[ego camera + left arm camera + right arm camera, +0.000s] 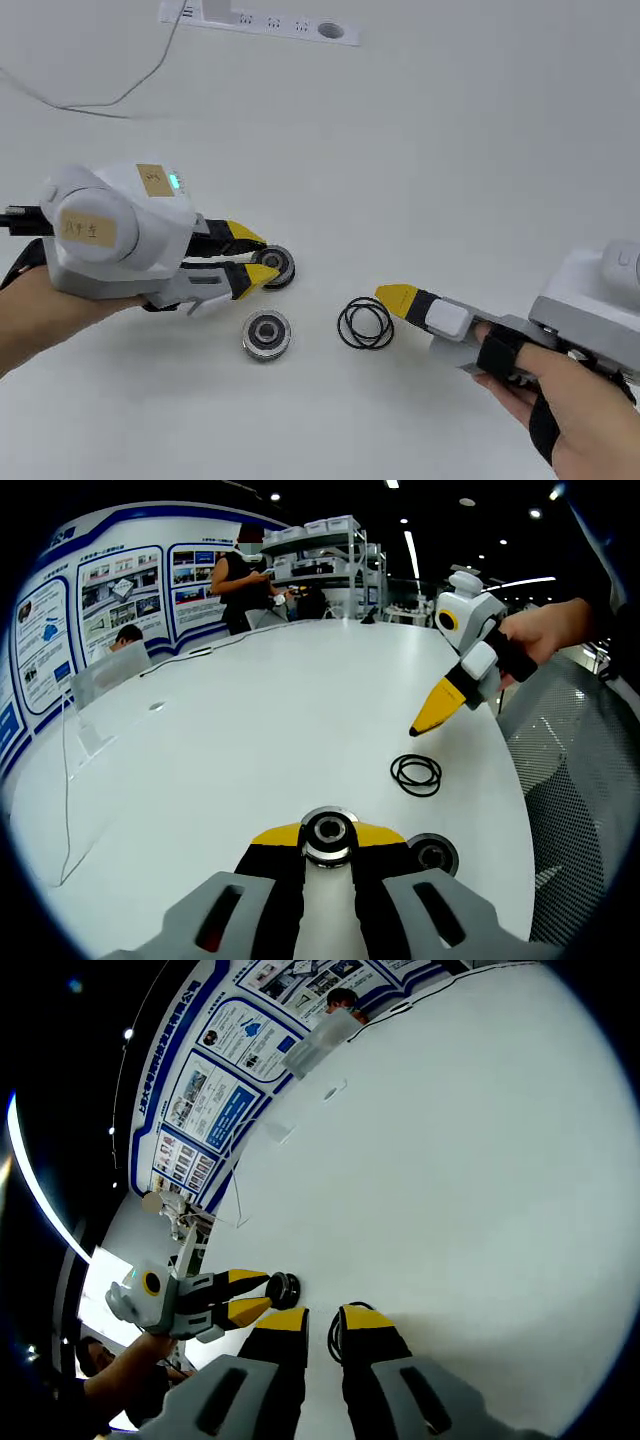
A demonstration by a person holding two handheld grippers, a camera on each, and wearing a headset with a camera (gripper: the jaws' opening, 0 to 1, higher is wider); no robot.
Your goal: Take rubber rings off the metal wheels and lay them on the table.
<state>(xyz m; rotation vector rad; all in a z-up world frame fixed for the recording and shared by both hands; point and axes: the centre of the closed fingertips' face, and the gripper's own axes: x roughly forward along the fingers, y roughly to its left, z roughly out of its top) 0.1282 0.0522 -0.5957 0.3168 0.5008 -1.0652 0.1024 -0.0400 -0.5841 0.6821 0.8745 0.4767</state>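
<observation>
Left gripper clamps my wheel; right gripper barely parted, empty. Freed rings lie 3 o'clock of spare wheel, likely pending.

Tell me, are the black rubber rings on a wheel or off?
Off. The rubber rings lie on the table, apart from the loose wheel and the held wheel.

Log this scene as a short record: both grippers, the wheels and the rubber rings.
rubber rings: small black pile lying on the table, off the wheels
left gripper: jaws closed on one metal wheel
right gripper: jaws slightly apart, holding nothing, tip just beside the rubber rings
second wheel: flat on the table, free, between the two grippers
rings left on either wheel: too small to tell
</observation>
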